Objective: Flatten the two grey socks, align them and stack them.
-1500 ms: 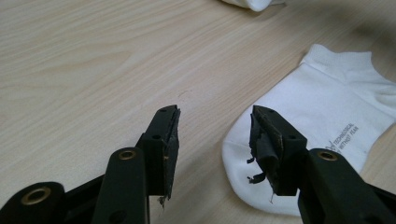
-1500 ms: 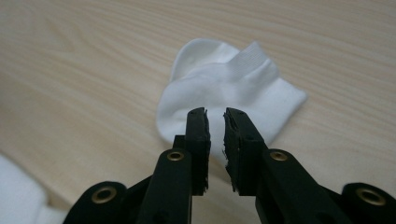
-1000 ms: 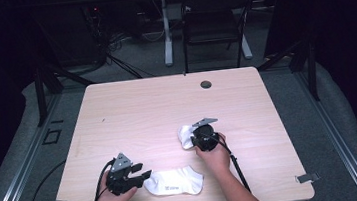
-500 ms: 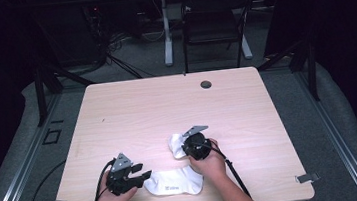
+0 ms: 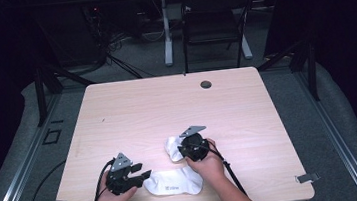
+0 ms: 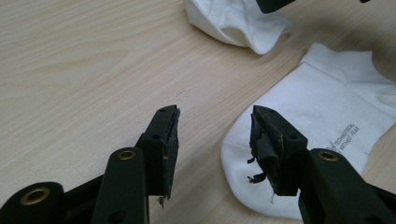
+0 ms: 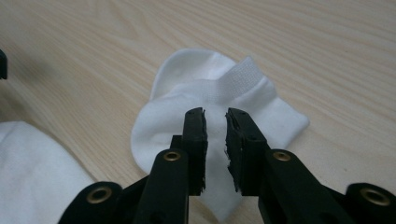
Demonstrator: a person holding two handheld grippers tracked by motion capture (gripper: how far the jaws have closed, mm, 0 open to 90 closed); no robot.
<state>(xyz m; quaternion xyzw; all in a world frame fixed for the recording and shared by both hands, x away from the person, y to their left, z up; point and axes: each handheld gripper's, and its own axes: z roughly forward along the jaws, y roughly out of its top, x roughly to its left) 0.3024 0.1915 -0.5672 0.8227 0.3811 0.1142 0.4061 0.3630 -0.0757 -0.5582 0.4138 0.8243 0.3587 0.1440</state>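
Two soft, light socks: my right gripper point(image 7: 215, 116), parted slightly, hovers over the crumpled sock point(image 7: 205, 98)'s ribbed cuff point(image 7: 240, 74); the left gripper point(image 6: 215, 128) gapes empty beside the flat sock point(image 6: 322, 121).

We look down on a pale wooden table point(image 5: 142, 109) ringed by dark floor. Our left gripper point(image 5: 133, 178) rests low near the front edge, its jaws pointing toward a flat white sock point(image 5: 174, 182) lying just beside them. Our right gripper point(image 5: 191, 147), a grey plate on top, sits over a second, crumpled white sock point(image 5: 173, 147) farther in; its jaws have just been opening. A round dark grommet point(image 5: 206, 84) marks the table's far edge. Beyond stand a black chair point(image 5: 214, 26) and loose floor cables point(image 5: 115, 42).
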